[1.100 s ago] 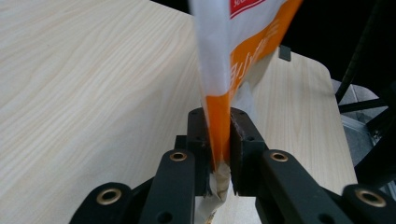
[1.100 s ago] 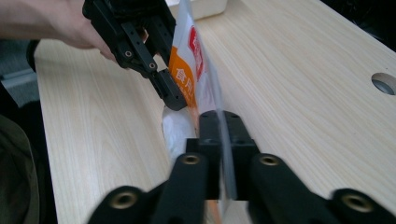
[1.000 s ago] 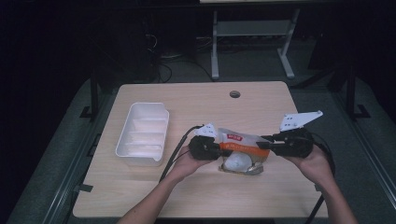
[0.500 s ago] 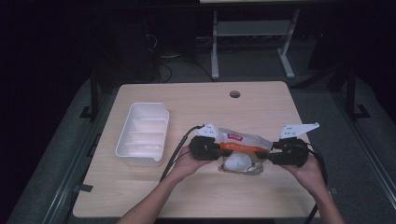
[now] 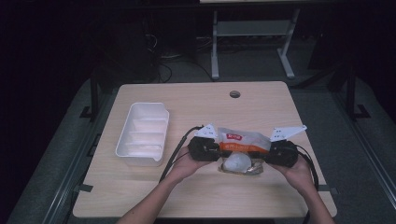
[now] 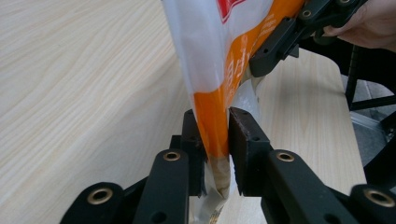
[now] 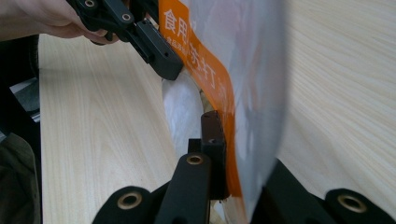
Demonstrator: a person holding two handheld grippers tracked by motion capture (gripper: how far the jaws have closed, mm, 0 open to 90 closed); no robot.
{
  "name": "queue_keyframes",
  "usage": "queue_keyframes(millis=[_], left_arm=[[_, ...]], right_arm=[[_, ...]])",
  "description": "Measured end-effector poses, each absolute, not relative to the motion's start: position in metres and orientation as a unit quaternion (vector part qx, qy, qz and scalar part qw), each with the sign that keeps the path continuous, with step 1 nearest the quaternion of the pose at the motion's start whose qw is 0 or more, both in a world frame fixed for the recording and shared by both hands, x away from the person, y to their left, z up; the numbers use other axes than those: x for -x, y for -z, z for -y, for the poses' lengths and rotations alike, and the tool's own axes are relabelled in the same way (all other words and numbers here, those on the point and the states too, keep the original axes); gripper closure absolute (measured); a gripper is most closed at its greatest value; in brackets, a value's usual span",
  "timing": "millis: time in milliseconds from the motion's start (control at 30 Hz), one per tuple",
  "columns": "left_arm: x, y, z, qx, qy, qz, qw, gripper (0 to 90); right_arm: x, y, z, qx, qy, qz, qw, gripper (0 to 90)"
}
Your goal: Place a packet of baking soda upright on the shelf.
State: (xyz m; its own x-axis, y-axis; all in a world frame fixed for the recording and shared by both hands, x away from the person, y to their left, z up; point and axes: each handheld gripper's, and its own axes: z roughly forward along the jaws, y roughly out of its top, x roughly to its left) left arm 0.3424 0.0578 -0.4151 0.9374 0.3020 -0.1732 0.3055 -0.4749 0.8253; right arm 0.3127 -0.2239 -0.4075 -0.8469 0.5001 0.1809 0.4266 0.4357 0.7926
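Right claw (image 5: 267, 152) lowered, pinching one bag (image 5: 241, 140); left claw (image 5: 219, 150) loosening on it; one tray (image 5: 142, 133).

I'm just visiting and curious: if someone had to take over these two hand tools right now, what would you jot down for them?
Left gripper: jaws have just eased open a little, but the pads still pinch the orange edge of the plastic bag.
Right gripper: has just closed on the bag's other end.
The bag hangs stretched between both grippers, just above the wooden table; a pale round lump sits in its lower part.
White tray stands to the left, untouched.
Done: bag gripped at both ends.
Left: probably pulling it open; that is a guess.
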Motion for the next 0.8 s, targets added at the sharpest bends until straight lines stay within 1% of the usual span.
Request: queue_keyframes(millis=[67, 200, 300, 333, 400, 433, 467, 633, 800], left_arm=[[-0.342, 0.415, -0.059, -0.86, -0.001, -0.177, 0.479, 69.4], [-0.338, 0.416, -0.064, -0.861, -0.015, -0.182, 0.474, 62.0], [-0.336, 0.416, -0.068, -0.859, -0.015, -0.185, 0.477, 57.3], [-0.335, 0.416, -0.07, -0.858, -0.016, -0.188, 0.478, 57.3], [-0.331, 0.416, -0.073, -0.86, -0.024, -0.188, 0.475, 50.8], [-0.329, 0.416, -0.075, -0.859, -0.029, -0.191, 0.475, 50.8], [-0.325, 0.415, -0.078, -0.859, -0.028, -0.195, 0.473, 44.3], [-0.312, 0.415, -0.086, -0.862, -0.041, -0.191, 0.469, 40.7], [-0.303, 0.418, -0.091, -0.865, -0.05, -0.189, 0.462, 37.5]], right_arm=[[-0.312, 0.407, 0.225, -0.275, -0.457, -0.845, 0.038, 89.7], [-0.311, 0.405, 0.226, -0.275, -0.459, -0.844, 0.037, 89.8], [-0.31, 0.402, 0.228, -0.275, -0.46, -0.843, 0.043, 89.8], [-0.31, 0.402, 0.228, -0.275, -0.46, -0.843, 0.043, 89.8], [-0.309, 0.4, 0.23, -0.276, -0.459, -0.843, 0.049, 89.8], [-0.309, 0.398, 0.231, -0.278, -0.458, -0.843, 0.051, 89.8], [-0.309, 0.395, 0.234, -0.28, -0.457, -0.843, 0.056, 89.8], [-0.309, 0.386, 0.24, -0.285, -0.454, -0.842, 0.068, 89.8], [-0.311, 0.381, 0.241, -0.291, -0.45, -0.841, 0.069, 89.8]])
